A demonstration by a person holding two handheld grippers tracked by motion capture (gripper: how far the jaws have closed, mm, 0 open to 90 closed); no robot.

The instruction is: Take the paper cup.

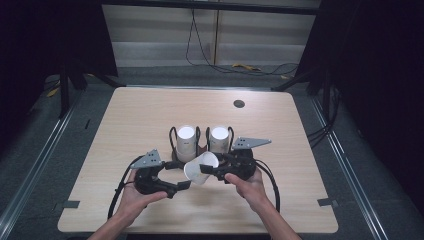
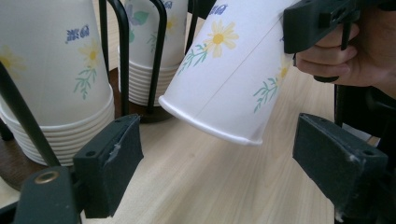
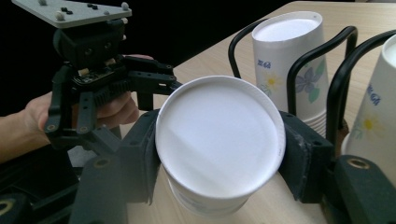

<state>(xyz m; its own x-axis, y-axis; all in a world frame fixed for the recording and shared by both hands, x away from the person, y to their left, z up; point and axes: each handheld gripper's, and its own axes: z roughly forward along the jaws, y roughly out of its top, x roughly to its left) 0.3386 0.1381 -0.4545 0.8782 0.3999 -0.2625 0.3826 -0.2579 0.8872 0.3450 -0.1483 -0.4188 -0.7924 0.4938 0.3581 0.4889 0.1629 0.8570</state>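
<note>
Two wire racks [image 1: 172, 134] hold stacked cups [image 1: 186, 141]; one tilted cup [image 1: 201, 167] is clamped.

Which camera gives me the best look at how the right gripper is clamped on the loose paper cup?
The right gripper view: both pads press the paper cup at its sides, its closed base facing the camera. The left gripper view shows the cup's flowered wall and rim, tilted, with one jaw at its base. The high view shows the right gripper small, holding it above the table.

Present on the worktop [image 1: 140, 115]: two stacks of paper cups [image 1: 186, 142], two wire holders [image 1: 172, 137], one loose paper cup [image 1: 200, 168], and two claws [image 1: 186, 184].
</note>
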